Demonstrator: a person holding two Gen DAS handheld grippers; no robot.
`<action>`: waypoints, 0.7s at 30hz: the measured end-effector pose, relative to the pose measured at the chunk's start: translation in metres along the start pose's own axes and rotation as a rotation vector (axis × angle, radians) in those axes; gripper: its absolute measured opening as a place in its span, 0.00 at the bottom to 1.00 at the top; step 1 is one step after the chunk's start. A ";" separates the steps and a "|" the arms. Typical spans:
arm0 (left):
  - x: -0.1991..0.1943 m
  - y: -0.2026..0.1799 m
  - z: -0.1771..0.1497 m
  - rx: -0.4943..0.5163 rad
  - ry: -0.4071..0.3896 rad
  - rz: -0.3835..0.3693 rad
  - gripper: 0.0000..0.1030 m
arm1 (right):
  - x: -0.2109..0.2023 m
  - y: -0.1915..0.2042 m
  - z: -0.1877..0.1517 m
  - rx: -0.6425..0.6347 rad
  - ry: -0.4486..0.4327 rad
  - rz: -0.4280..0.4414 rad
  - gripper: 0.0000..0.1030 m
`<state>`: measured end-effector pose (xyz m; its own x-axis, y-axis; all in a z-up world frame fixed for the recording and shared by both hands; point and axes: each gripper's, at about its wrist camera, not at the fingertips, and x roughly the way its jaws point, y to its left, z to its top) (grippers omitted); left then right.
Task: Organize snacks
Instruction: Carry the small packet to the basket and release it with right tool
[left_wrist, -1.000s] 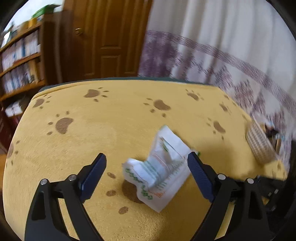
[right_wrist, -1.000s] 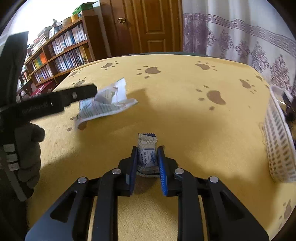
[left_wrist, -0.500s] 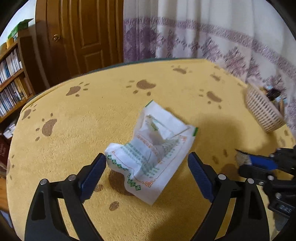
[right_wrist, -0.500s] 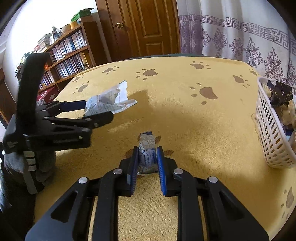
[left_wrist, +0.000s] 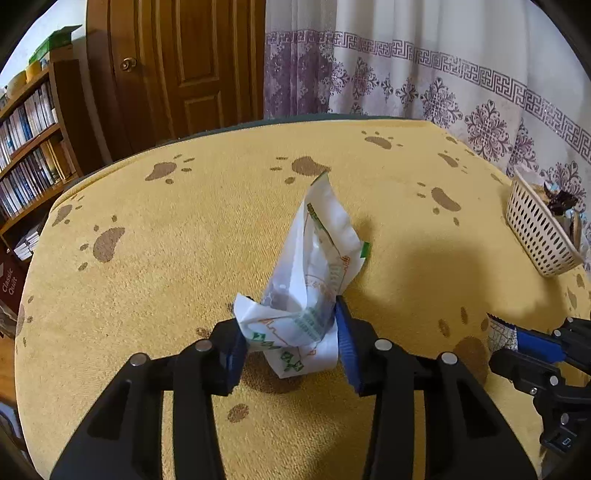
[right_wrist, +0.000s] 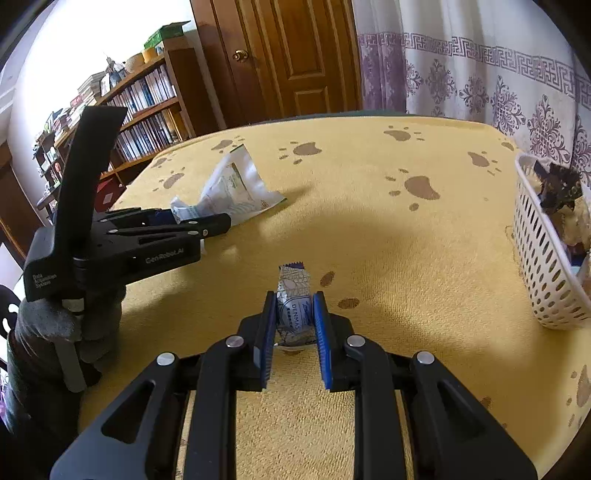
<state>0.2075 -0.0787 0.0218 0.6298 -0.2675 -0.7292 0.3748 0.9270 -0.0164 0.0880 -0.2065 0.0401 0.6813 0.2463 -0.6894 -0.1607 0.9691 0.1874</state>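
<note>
My left gripper (left_wrist: 291, 332) is shut on the near end of a crumpled white snack bag (left_wrist: 314, 266) with green and orange print; the bag stands up from the yellow paw-print cloth. In the right wrist view the left gripper (right_wrist: 207, 221) holds the same bag (right_wrist: 236, 188) at the left. My right gripper (right_wrist: 293, 317) is shut on a small silver-and-blue wrapped snack (right_wrist: 293, 295), held just above the cloth. The right gripper also shows in the left wrist view (left_wrist: 517, 339) at the lower right.
A white perforated basket (right_wrist: 543, 266) with several snacks in it stands at the table's right edge; it also shows in the left wrist view (left_wrist: 535, 236). Bookshelves (right_wrist: 140, 99), a wooden door (right_wrist: 288, 59) and a patterned curtain (right_wrist: 480, 74) lie beyond the table.
My left gripper has closed on the white bag, which now stands crumpled between its pads. My right gripper has kept hold of the small wrapped snack and shifted slightly.
</note>
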 end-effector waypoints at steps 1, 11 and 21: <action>-0.002 0.001 0.001 -0.008 -0.007 -0.002 0.41 | -0.003 0.000 0.000 0.002 -0.008 0.000 0.20; -0.025 0.006 0.009 -0.078 -0.068 -0.041 0.41 | -0.037 -0.007 0.010 0.033 -0.086 -0.008 0.20; -0.034 0.003 0.014 -0.104 -0.085 -0.073 0.41 | -0.084 -0.043 0.022 0.108 -0.192 -0.089 0.20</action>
<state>0.1969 -0.0701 0.0556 0.6606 -0.3525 -0.6628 0.3517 0.9253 -0.1416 0.0530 -0.2695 0.1051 0.8145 0.1422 -0.5624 -0.0234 0.9768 0.2130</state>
